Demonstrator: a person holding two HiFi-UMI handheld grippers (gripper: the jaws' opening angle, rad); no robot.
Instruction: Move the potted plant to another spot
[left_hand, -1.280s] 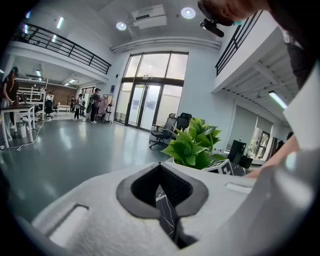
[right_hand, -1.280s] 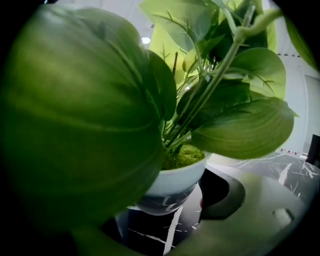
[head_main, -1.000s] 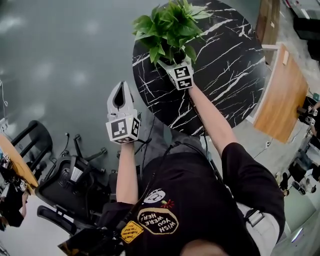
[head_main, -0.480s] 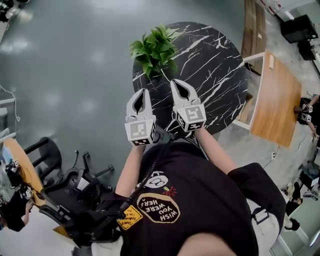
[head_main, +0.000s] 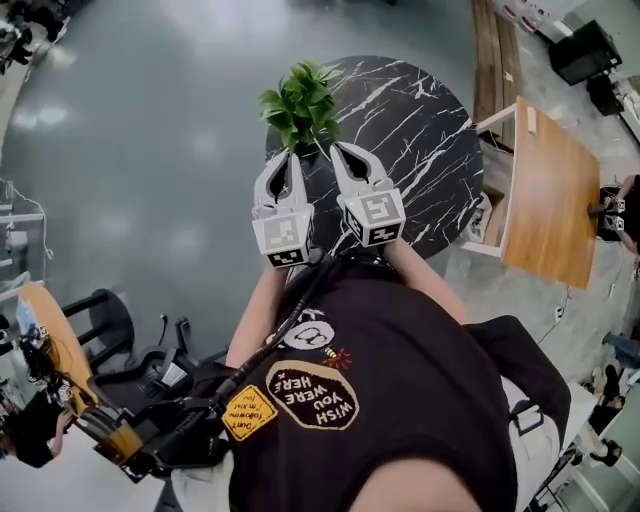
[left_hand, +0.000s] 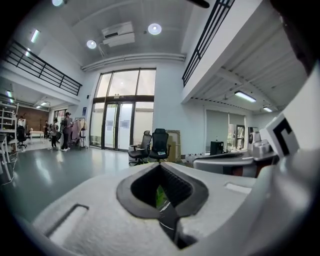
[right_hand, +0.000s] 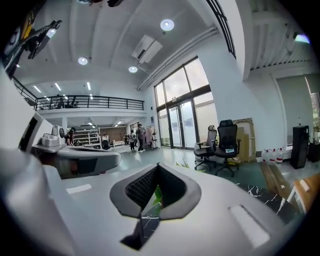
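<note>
- The potted plant (head_main: 300, 105) stands upright on the round black marble surface (head_main: 420, 130), close to that surface's left edge as the head view shows it (leaves hide the pot from above).
- The left gripper (head_main: 289, 157) is clenched. In the left gripper view its jaws meet at the tips with nothing grasped, leaving only the dark padded hollow behind them.
- The right gripper (head_main: 336, 150) is clenched too. In the right gripper view its jaws meet at the tips and hold nothing.
- In the head view the two grippers sit side by side in front of the person's chest, near each other and pointing towards the plant.
- Their tips lie at the lower edge of the leaves in that picture. Whether they brush the leaves I cannot tell, but neither gripper holds the plant.
- A sliver of green shows through the hollow behind each pair of jaws. The right gripper view also shows a strip of white-veined marble there.
- Both gripper views look out across a tall hall with glass doors (left_hand: 122, 117) and black office chairs (left_hand: 154, 145) in front of them.
- A wooden desk (head_main: 545, 190) stands just beside the round surface on its right.
- Another black office chair (head_main: 110, 320) stands on the grey floor (head_main: 130, 150), well apart to the person's left.
</note>
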